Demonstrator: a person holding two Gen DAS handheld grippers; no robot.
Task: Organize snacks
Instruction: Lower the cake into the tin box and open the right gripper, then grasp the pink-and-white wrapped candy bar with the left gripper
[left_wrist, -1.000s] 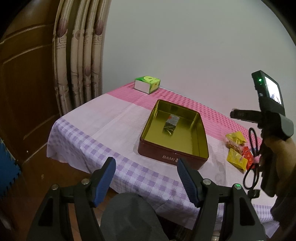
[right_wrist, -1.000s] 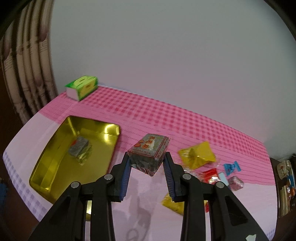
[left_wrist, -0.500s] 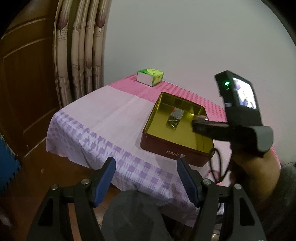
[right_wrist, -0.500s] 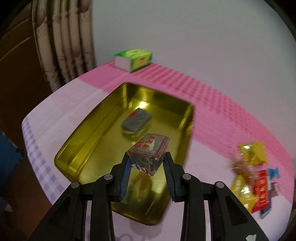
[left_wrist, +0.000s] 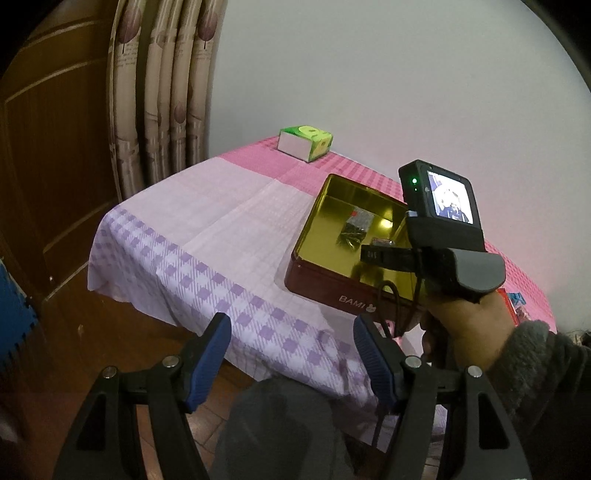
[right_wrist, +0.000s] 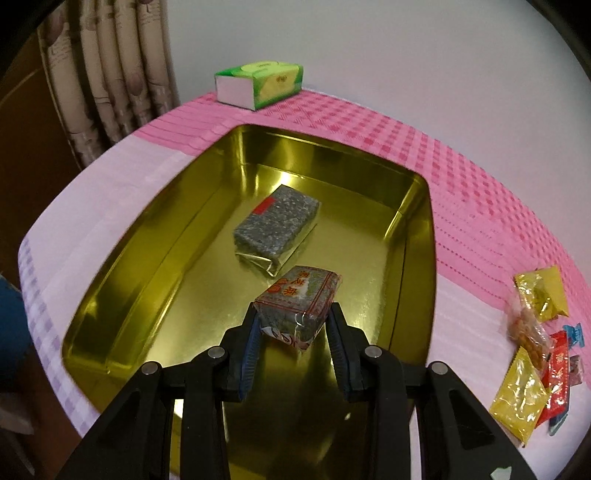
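Tin floor lies straight below your right gripper, clamped on the wrapped snack block. Set it beside the grey block. Your left gripper hangs half-open, empty.

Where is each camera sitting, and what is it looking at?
Left wrist: on the left gripper, held off the table's near edge, looking across at the tin; its open blue fingers, the person's right hand and sleeve show.
Right wrist: on the right gripper, looking steeply down into the tin; its fingers pinch a wrapped block.
Both see: the tin, the grey block inside it and the green tissue box.
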